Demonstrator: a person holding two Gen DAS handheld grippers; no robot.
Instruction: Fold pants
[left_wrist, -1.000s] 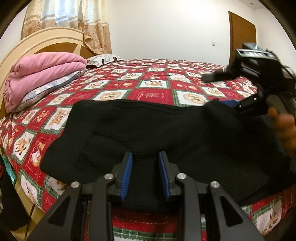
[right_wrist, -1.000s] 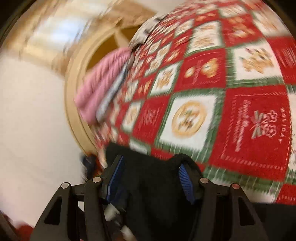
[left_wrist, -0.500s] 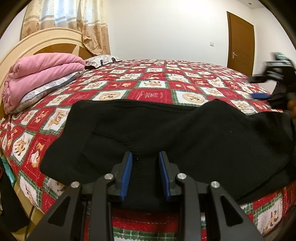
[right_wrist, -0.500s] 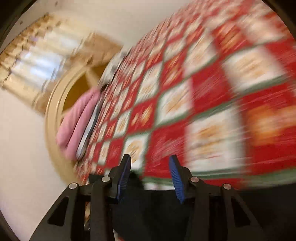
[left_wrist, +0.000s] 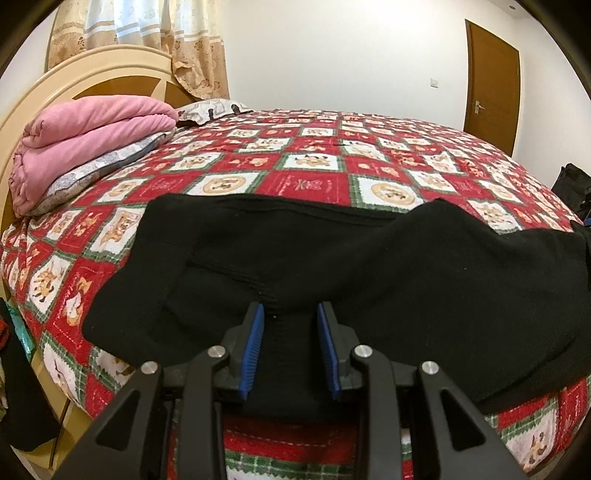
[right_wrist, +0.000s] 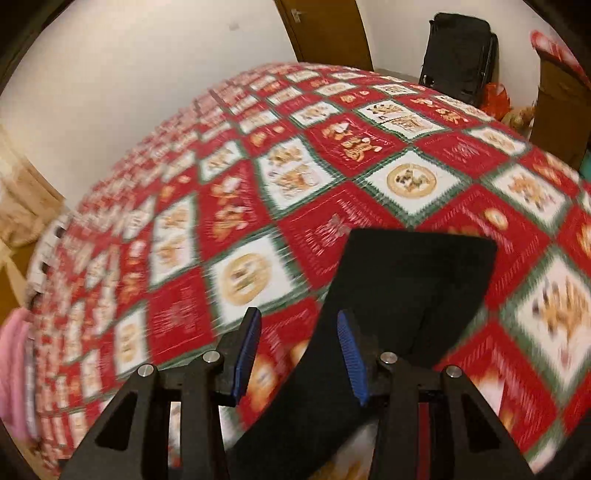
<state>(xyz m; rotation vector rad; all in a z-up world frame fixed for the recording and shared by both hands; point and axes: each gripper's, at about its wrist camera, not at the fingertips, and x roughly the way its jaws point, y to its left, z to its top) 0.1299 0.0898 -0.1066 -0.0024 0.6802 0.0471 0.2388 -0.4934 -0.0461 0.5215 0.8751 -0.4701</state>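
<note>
Black pants (left_wrist: 332, 266) lie spread across the red patchwork bed cover (left_wrist: 310, 182), near its front edge. Left claw (left_wrist: 290, 345) pinches a bunched fold of the fabric at that edge. Right claw (right_wrist: 299, 354) stands spread above a pant leg end (right_wrist: 413, 280), pads clear of the cloth.
</note>
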